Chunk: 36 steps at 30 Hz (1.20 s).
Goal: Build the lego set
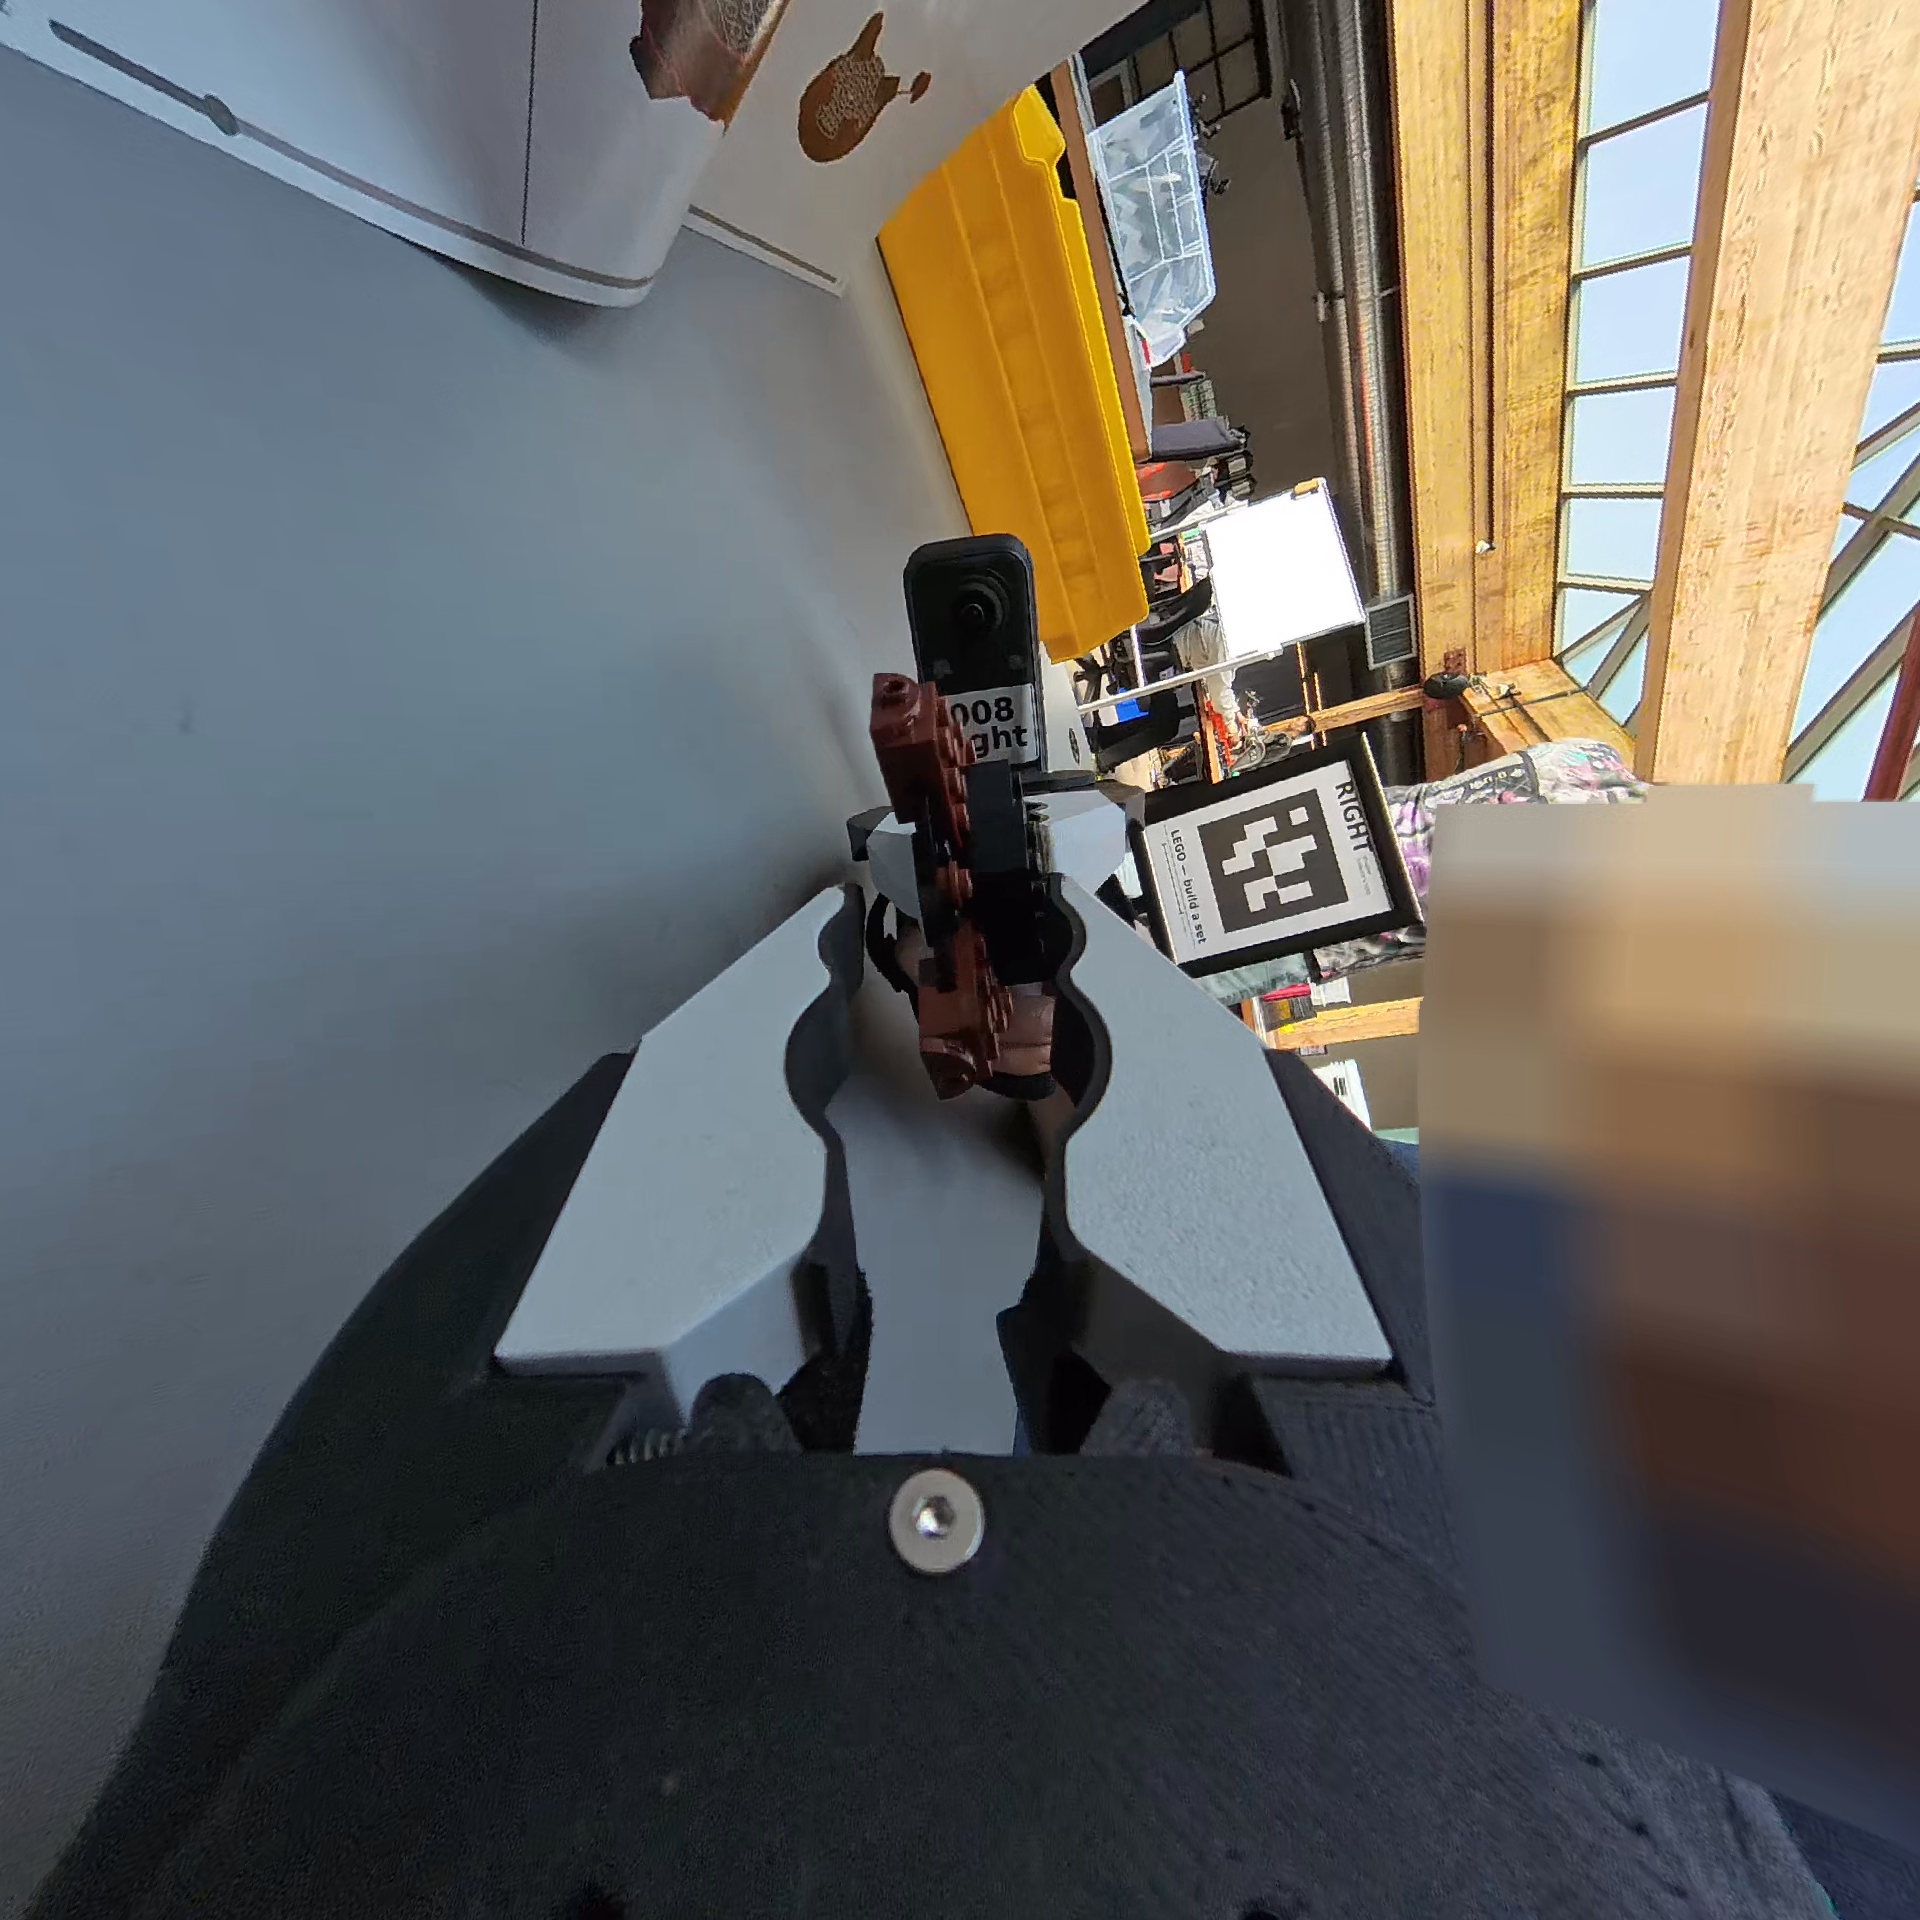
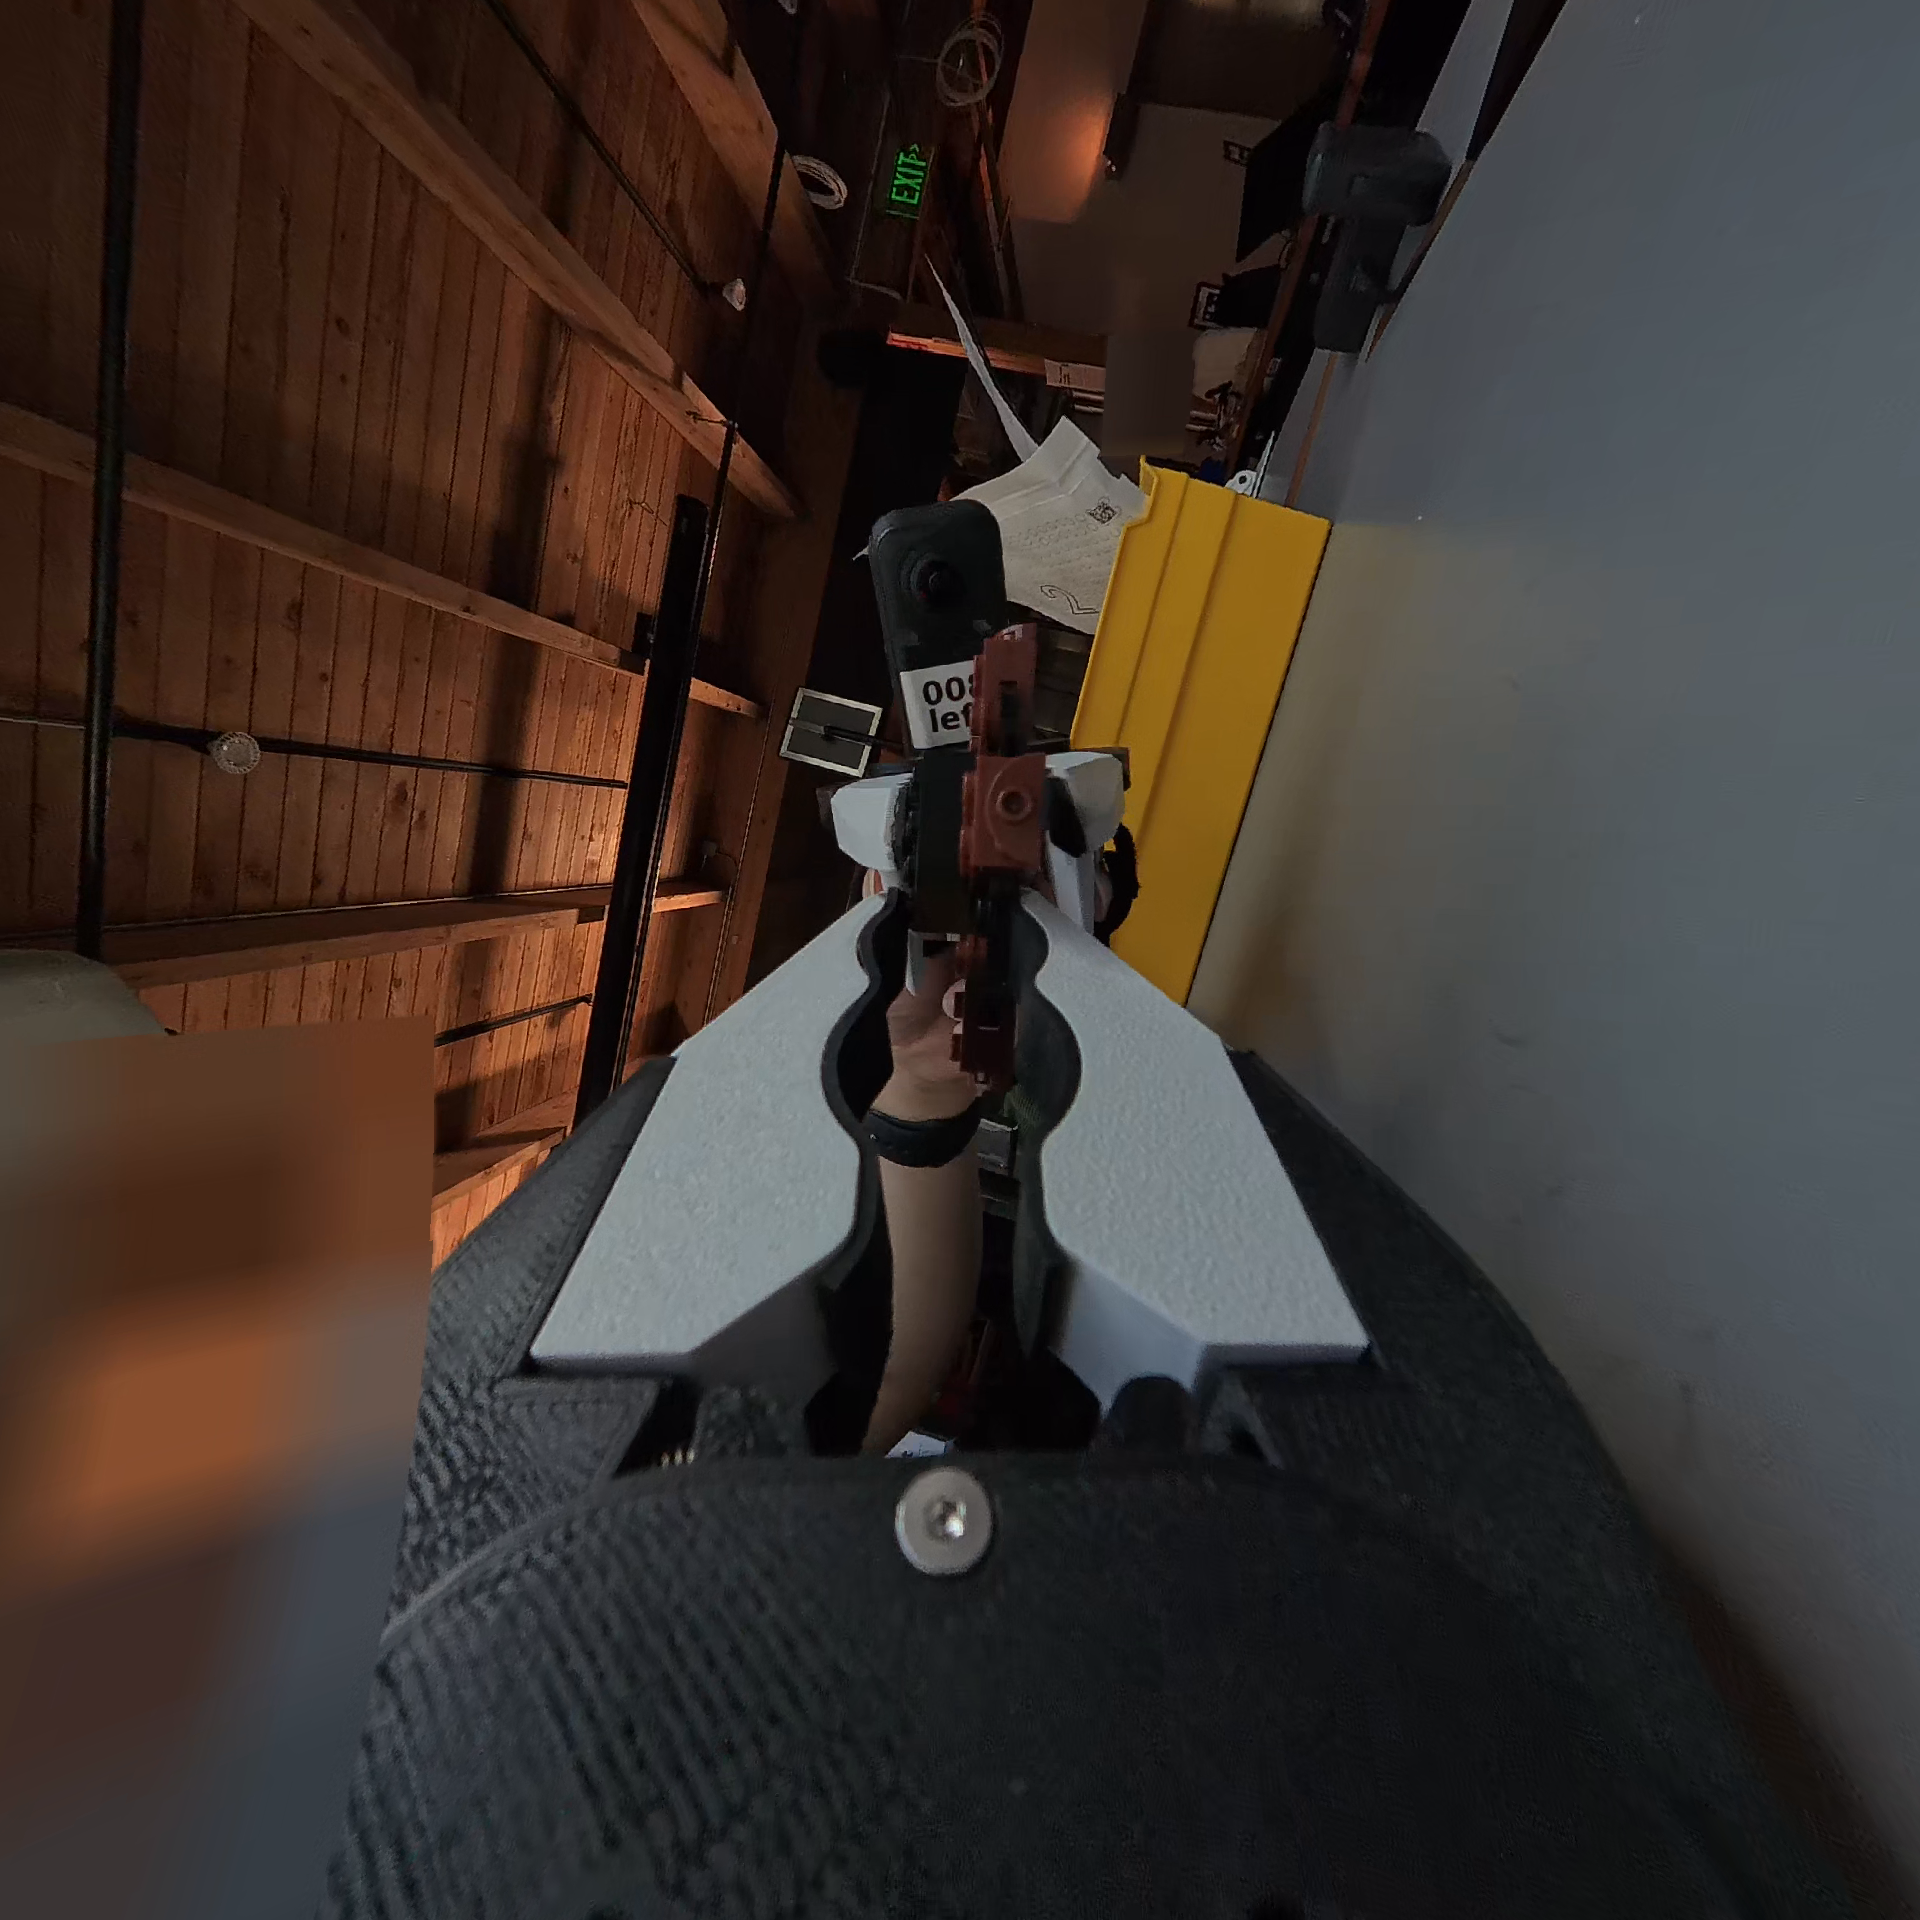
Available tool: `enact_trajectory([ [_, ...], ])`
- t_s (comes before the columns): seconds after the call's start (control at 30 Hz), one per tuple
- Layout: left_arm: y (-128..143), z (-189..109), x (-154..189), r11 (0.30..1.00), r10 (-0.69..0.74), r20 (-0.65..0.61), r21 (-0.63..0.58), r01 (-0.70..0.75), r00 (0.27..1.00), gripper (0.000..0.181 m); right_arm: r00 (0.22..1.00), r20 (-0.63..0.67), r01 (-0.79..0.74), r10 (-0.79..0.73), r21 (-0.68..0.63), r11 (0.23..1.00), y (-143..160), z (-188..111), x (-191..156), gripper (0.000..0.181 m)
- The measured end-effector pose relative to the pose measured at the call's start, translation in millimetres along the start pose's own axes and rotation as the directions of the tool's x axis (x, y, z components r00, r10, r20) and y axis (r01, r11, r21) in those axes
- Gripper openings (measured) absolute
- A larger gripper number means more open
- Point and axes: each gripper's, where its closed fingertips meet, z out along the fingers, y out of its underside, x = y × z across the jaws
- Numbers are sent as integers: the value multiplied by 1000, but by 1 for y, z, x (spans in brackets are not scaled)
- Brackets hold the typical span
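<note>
A brown and black lego assembly [image 1: 951, 935] is held in the air between my two grippers, which face each other tip to tip. In the left wrist view my left gripper [image 1: 951, 904] is shut on its near end. The right gripper's white fingers [image 1: 1091, 836] and its camera [image 1: 971, 613] show just behind it. In the right wrist view my right gripper [image 2: 961, 920] is shut on the assembly [image 2: 997, 821]. The left gripper's fingers [image 2: 862, 821] and its camera [image 2: 935, 592] are beyond it. Where each pad meets the bricks is hidden.
Both views are rolled sideways. The grey table [image 1: 416, 727] fills the left of the left wrist view and the right of the right wrist view [image 2: 1662, 831]. A yellow bin [image 1: 1018, 395] [image 2: 1195, 707], a white box [image 1: 499, 135] and a framed marker sign [image 1: 1278, 852] stand on it. A person's forearm [image 2: 925, 1247] shows between my right fingers. My two grippers' fingertips are within a few centimetres of each other.
</note>
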Motion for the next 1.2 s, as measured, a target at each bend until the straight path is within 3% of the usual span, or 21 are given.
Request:
enact_trajectory([
  [0.17, 0, 1, 4, 999, 31, 6, -23, -31, 999, 22, 1000, -9, 4, -4, -1, 1000, 0, 0, 1, 16],
  [0.6, 4, 1, 4, 995, 81, 59, -64, -77, 995, 21, 999, -38, 35, -36, -18, 999, 1, 0, 3, 18],
  [0.7, 4, 1, 1, 991, 122, 100, -75, -115, 988, 21, 996, -60, 57, -58, -25, 998, 2, 0, 4, 27],
  [1.2, 8, 2, 7, 980, 191, 71, -78, -186, 979, 20, 990, -78, 117, -121, -52, 992, 5, -1, 1, 18],
])
